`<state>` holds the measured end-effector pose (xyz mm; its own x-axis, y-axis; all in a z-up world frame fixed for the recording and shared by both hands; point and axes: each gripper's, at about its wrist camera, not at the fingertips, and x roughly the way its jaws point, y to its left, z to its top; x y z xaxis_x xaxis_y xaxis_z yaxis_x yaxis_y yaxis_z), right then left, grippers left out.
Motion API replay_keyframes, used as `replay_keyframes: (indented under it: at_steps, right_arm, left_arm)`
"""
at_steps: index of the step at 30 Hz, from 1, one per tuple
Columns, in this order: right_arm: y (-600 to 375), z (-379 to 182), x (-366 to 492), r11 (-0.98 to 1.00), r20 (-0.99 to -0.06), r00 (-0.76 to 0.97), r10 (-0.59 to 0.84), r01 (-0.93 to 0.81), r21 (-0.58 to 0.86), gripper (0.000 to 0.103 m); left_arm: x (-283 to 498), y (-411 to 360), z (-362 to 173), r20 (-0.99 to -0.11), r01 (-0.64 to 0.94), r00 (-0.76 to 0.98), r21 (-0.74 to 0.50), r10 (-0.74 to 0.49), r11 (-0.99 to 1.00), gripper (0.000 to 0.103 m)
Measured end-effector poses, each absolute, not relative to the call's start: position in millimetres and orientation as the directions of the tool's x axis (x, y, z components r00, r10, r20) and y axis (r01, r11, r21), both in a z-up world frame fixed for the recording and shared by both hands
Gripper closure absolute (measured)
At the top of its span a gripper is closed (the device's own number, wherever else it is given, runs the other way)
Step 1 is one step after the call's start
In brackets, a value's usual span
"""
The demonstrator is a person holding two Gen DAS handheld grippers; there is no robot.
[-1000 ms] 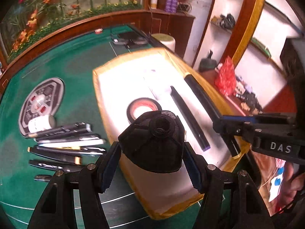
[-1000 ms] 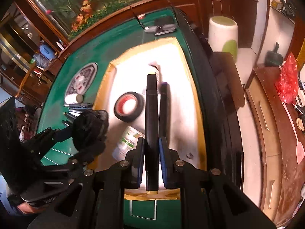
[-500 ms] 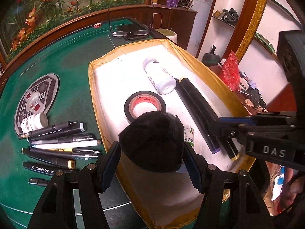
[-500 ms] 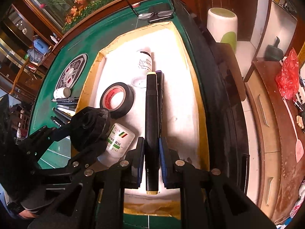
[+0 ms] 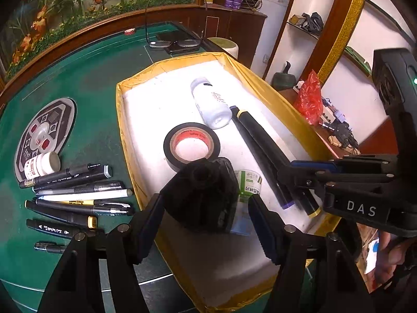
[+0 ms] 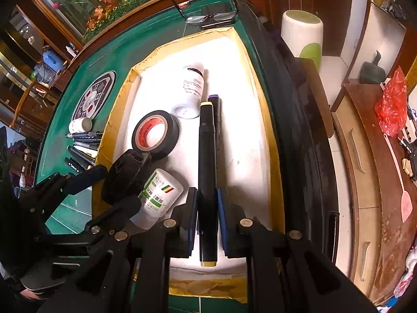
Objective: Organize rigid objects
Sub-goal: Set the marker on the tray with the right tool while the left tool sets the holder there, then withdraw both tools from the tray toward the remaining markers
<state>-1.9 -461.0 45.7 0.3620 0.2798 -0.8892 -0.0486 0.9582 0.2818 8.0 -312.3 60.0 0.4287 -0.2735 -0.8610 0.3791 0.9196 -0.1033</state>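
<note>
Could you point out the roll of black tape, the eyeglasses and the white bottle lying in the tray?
Tape roll (image 5: 191,146): left wrist view, on its red inner core.
Eyeglasses (image 6: 208,17): right wrist view, on the bridge between the lenses.
White bottle (image 5: 211,103): left wrist view, on its side.

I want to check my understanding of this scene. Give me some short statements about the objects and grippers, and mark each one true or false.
1. The right gripper is shut on the yellow-capped marker. True.
2. The tape roll lies on the green table. False: it lies inside the white tray.
3. Glasses rest beyond the tray's far end. True.
4. The white bottle stands upright. False: it lies on its side.
5. The tray holds all the pens. False: a group of pens lies on the table.
</note>
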Motion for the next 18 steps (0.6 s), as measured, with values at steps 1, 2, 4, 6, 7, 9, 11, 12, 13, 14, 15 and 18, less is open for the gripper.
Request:
replay_keyframes:
  at_steps: [1, 2, 4, 6, 7, 9, 11, 12, 13, 14, 15, 18]
  right_arm:
    - [-461.1, 46.2, -2.4, 0.958, -0.888, 0.363, 0.281, -0.048, 0.283, 0.088]
    - [-460.8, 47.2, -3.0, 0.959, -0.888, 0.367, 0.277, -0.05, 0.278, 0.088]
    - [-459.5, 51.8, -4.5, 0.963, -0.884, 0.384, 0.265, -0.055, 0.264, 0.088]
    - [-457.9, 55.2, -4.7, 0.962, -0.88, 0.394, 0.267, -0.06, 0.265, 0.086]
    - [-457.4, 56.4, -4.4, 0.963, -0.877, 0.4, 0.265, -0.057, 0.265, 0.085]
    - [-456.2, 60.4, -4.0, 0.96, -0.867, 0.418, 0.272, -0.054, 0.275, 0.085]
    - [-452.8, 66.0, -3.9, 0.957, -0.854, 0.436, 0.282, -0.06, 0.285, 0.085]
    - [-450.8, 69.8, -4.2, 0.955, -0.845, 0.45, 0.288, -0.066, 0.29, 0.085]
    - [-448.1, 73.9, -4.0, 0.95, -0.834, 0.462, 0.302, -0.077, 0.302, 0.084]
    - [-445.2, 76.5, -3.4, 0.947, -0.827, 0.466, 0.313, -0.086, 0.31, 0.083]
    - [-441.4, 78.9, -2.8, 0.943, -0.821, 0.47, 0.326, -0.098, 0.318, 0.081]
    - [-425.3, 82.8, 0.1, 0.927, -0.805, 0.462, 0.373, -0.144, 0.347, 0.08]
  left_arm:
    - [7.4, -311.4, 61.1, -0.86, 0.377, 0.431, -0.106, -0.275, 0.92, 0.03]
    - [6.8, -310.5, 62.2, -0.858, 0.376, 0.433, -0.107, -0.277, 0.921, 0.03]
    - [4.5, -306.9, 66.0, -0.853, 0.372, 0.438, -0.117, -0.285, 0.921, 0.03]
    - [2.7, -304.8, 68.6, -0.848, 0.37, 0.445, -0.12, -0.289, 0.921, 0.03]
    - [1.6, -302.9, 70.8, -0.845, 0.367, 0.451, -0.12, -0.289, 0.922, 0.03]
    - [-1.0, -298.1, 75.7, -0.835, 0.36, 0.466, -0.123, -0.293, 0.925, 0.03]
    - [-3.8, -290.4, 81.5, -0.823, 0.344, 0.486, -0.128, -0.293, 0.93, 0.03]
    - [-4.3, -285.8, 84.0, -0.818, 0.335, 0.493, -0.133, -0.294, 0.933, 0.03]
    - [-6.2, -279.4, 87.3, -0.812, 0.32, 0.506, -0.137, -0.291, 0.938, 0.03]
    - [-8.3, -271.9, 90.1, -0.806, 0.3, 0.52, -0.137, -0.282, 0.944, 0.03]
    - [-9.9, -264.5, 91.9, -0.804, 0.28, 0.529, -0.136, -0.271, 0.95, 0.03]
    - [-14.1, -239.9, 93.3, -0.803, 0.207, 0.548, -0.141, -0.235, 0.968, 0.03]
